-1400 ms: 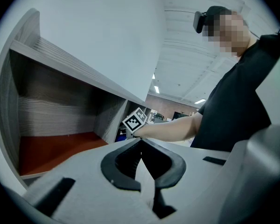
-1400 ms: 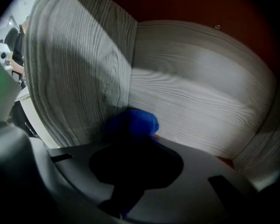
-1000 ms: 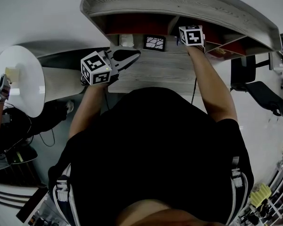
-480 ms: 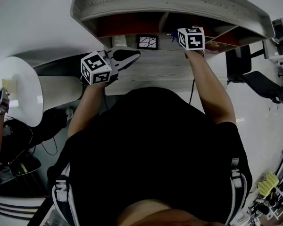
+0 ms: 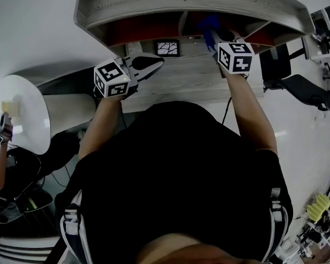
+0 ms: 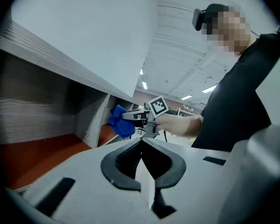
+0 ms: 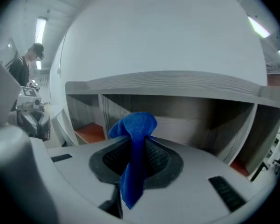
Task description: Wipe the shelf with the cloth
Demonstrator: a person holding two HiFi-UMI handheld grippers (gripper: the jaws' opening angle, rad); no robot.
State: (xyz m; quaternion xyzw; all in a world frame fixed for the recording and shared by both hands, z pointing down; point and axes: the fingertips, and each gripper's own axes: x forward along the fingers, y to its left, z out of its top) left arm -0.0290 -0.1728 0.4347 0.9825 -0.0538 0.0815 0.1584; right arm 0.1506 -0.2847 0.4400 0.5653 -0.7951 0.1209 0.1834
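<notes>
A blue cloth [image 7: 136,141] is pinched between the jaws of my right gripper [image 7: 136,149], its top bunched above them and its tail hanging down. In the head view the blue cloth [image 5: 209,24] is raised at the mouth of a red-floored compartment of the grey wooden shelf [image 5: 154,4], ahead of my right gripper [image 5: 217,37]. My left gripper [image 5: 158,63] hovers over the desk to the left, shut and empty. The left gripper view shows its jaws [image 6: 141,143] closed, with the cloth [image 6: 121,121] beyond them.
A small framed picture [image 5: 166,48] stands on the grey desk [image 5: 181,84] under the shelf. Dividers [image 7: 102,113] split the shelf into compartments. A round white table [image 5: 22,114] is at the left, a black chair [image 5: 305,89] at the right. Another person [image 7: 24,66] stands far left.
My right gripper has shifted right and lifted, so the blue cloth now shows at the shelf opening. The left gripper has stayed put.
</notes>
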